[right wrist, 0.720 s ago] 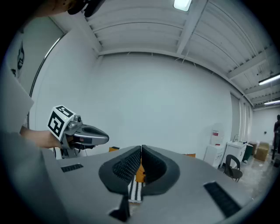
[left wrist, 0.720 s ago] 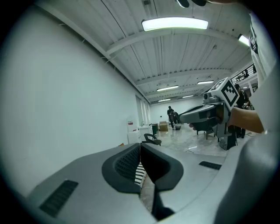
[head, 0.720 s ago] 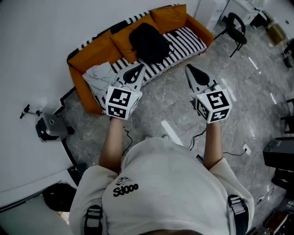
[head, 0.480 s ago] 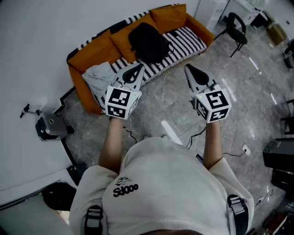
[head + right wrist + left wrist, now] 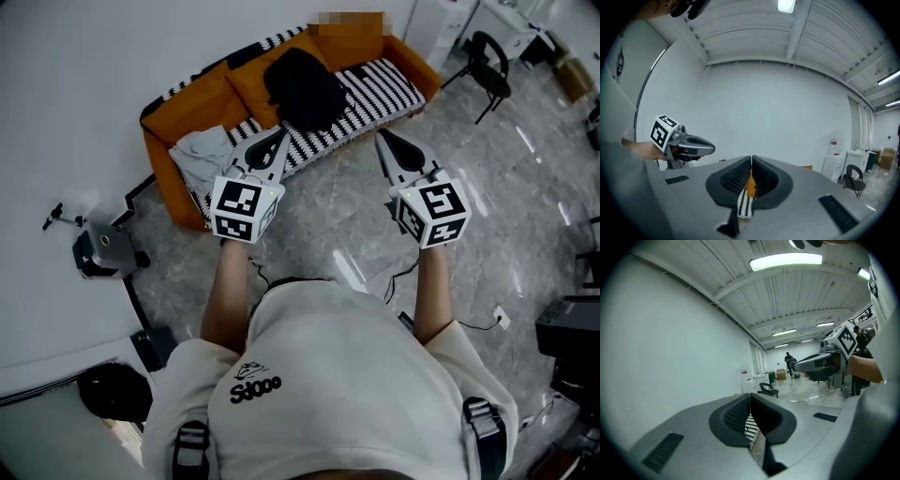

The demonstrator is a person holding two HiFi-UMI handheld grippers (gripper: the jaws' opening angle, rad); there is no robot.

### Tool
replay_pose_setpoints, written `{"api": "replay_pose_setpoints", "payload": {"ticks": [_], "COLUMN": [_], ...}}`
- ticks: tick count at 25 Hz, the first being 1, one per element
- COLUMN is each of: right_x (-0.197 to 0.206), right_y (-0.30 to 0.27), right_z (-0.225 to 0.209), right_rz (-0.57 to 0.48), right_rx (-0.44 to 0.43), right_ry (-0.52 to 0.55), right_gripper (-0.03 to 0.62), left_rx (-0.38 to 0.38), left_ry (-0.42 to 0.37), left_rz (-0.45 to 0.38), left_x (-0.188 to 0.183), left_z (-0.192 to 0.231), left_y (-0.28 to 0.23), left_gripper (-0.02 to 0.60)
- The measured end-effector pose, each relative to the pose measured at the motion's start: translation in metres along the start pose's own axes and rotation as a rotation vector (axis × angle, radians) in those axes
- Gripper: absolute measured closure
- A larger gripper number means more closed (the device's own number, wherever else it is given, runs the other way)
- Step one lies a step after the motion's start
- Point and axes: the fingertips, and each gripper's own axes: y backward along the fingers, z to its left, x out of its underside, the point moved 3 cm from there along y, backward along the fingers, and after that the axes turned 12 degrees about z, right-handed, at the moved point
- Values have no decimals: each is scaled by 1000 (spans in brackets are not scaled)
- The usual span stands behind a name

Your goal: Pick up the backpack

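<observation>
Approach step; left gripper point(image 5: 280, 136) and right gripper point(image 5: 381, 137) clenched, empty, well short of the black backpack point(image 5: 302, 86) on the sofa point(image 5: 165, 161); next: advance, unclench.

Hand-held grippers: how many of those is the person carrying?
2. The left hand-held gripper is at the head view's left, pointing toward the sofa; the right hand-held gripper is beside it, apart. No others show.

Light is bright and even. A long ceiling lamp point(image 5: 785, 259) shines high above the left gripper point(image 5: 750, 395), and a second lamp point(image 5: 786, 4) above the right gripper point(image 5: 751, 159). The glossy floor point(image 5: 525, 178) right of the right gripper carries white streaks of glare. Shadows are weak. Both gripper views bend strongly and darken at their corners; the gripper bodies nearest the camera look soft.
</observation>
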Motion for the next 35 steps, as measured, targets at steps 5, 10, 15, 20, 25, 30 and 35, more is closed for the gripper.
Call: {"api": "replay_pose_setpoints", "payload": {"ticks": [5,10,15,20,25,30,35], "right_x": [15,25,26,24,16,-2,-20], "right_y": [13,18,9,-15,-53,-109,-165], "right_z": [-11,-25,-34,-44,-65,-98,-123], "right_rz": [6,20,19,23,20,40,68], "right_rx": [-27,-29,-24,-11,7,26,42], "right_ry": [-22,-22,-9,22,54,31,37], "right_gripper": [557,557,557,557,557,557,557], "left_rx": [-25,-41,-38,-28,-29,-15,3], "left_ry": [12,17,12,11,-1,-12,-13], "left_rz": [14,20,14,28,32,23,24], "left_x": [6,5,2,6,7,-7,-19], "left_z": [-21,-32,-30,-17,12,58,106], "left_y": [-1,-9,-22,-49,-91,-142,-188], "left_gripper": [558,558,558,558,558,558,558]}}
